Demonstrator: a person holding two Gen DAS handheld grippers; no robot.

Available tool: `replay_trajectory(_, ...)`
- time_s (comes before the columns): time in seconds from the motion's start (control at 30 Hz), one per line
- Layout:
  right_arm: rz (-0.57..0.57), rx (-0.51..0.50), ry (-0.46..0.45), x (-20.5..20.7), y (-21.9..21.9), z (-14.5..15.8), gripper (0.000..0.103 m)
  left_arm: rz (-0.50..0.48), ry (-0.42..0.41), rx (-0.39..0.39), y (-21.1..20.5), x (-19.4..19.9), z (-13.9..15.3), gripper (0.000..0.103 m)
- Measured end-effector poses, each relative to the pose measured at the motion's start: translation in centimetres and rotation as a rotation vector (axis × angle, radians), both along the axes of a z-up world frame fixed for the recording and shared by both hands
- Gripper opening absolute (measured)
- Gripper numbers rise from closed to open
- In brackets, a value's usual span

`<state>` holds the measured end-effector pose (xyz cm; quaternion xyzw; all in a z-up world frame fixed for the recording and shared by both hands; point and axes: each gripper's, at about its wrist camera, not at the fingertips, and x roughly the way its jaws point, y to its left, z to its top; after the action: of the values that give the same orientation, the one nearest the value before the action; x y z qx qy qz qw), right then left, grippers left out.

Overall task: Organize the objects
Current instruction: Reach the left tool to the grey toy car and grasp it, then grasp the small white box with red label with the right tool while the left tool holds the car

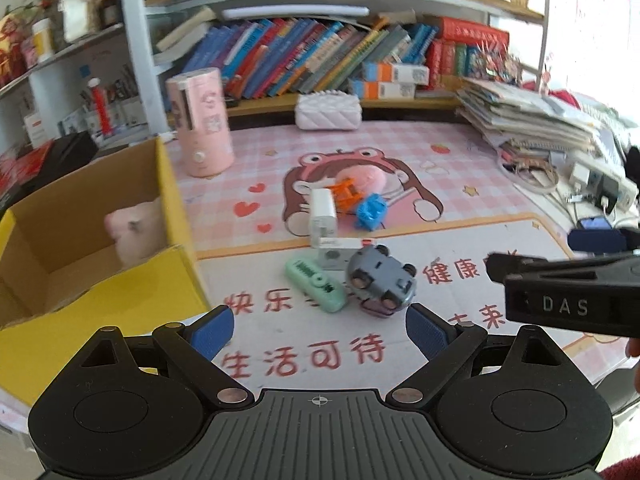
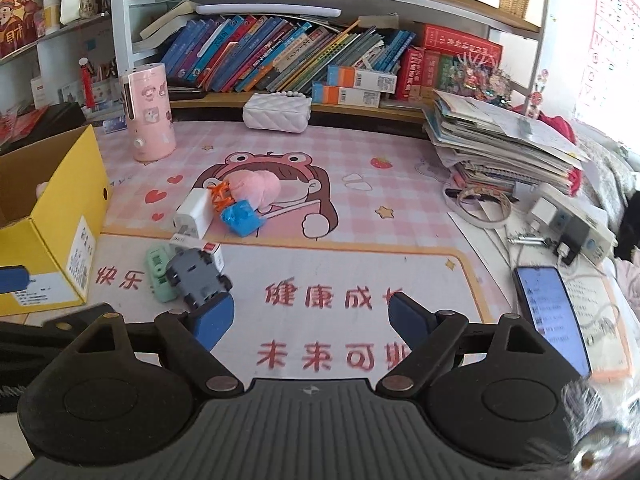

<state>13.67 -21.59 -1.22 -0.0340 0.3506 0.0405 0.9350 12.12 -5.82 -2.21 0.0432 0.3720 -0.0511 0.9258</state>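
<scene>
Toys lie clustered on the pink cartoon desk mat (image 2: 360, 216), and we hold both grippers above its near edge. Our left gripper (image 1: 320, 330) has its blue-padded fingers spread wide with nothing between them; our right gripper (image 2: 310, 320) is likewise spread and empty.

Just beyond the left gripper sits a grey toy car (image 1: 380, 278), tipped so its wheels face us. A mint-green gadget (image 1: 316, 286) lies just left of the car, and a small white box (image 1: 340, 254) sits right behind both. Farther back we see a white charger block (image 1: 322, 216) standing upright, with an orange plastic toy (image 1: 346, 192) and a blue plastic toy (image 1: 372, 210) to its right, all close together. A pink plush (image 2: 254, 186) rests just behind them.

At the left stands an open yellow cardboard box (image 1: 172, 208); inside it we make out a pale pink soft thing (image 1: 134, 226), too blurred to name with any confidence.

Far on the mat, a pink cylindrical humidifier (image 2: 148, 114) stands upright at the left, and a white quilted bag (image 2: 278, 112) lies against the bookshelf (image 2: 320, 64). A paper stack (image 2: 500, 140) sits at the right, and a lit smartphone (image 2: 552, 316) lies near the right gripper.
</scene>
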Motion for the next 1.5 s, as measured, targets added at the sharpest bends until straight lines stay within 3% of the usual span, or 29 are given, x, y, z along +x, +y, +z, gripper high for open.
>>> replay_trajectory(0.5,0.068,0.042,0.022,4.9,-3.8,-1.0,0.085,-0.044,0.068,0.081,-5.1,5.6,-3.3,0.093)
replay_trajectory(0.67,0.095,0.028,0.023,6.3,-4.2,-1.1,0.085,-0.066,0.089,0.095,-6.3,7.2,-4.3,0.085)
replay_trajectory(0.83,0.116,0.028,0.033,7.2,-4.5,-1.4,0.085,-0.060,0.120,0.119,-6.8,8.2,-5.2,0.062)
replay_trajectory(1.13,0.173,0.066,0.062,8.5,-3.3,-1.9,0.084,-0.061,0.087,0.071,-5.7,6.2,-3.5,0.062)
replay_trajectory(1.23,0.224,0.085,0.085,9.2,-1.9,-2.2,0.080,-0.018,0.103,0.068,-4.3,5.3,-3.3,0.062)
replay_trajectory(1.4,0.348,0.095,0.146,11.2,1.3,-3.3,0.055,0.094,0.119,0.070,-1.6,3.7,-3.0,0.062)
replay_trajectory(1.5,0.454,0.086,0.157,12.0,3.2,-4.1,0.051,0.157,0.119,0.071,-0.3,2.8,-2.8,0.062)
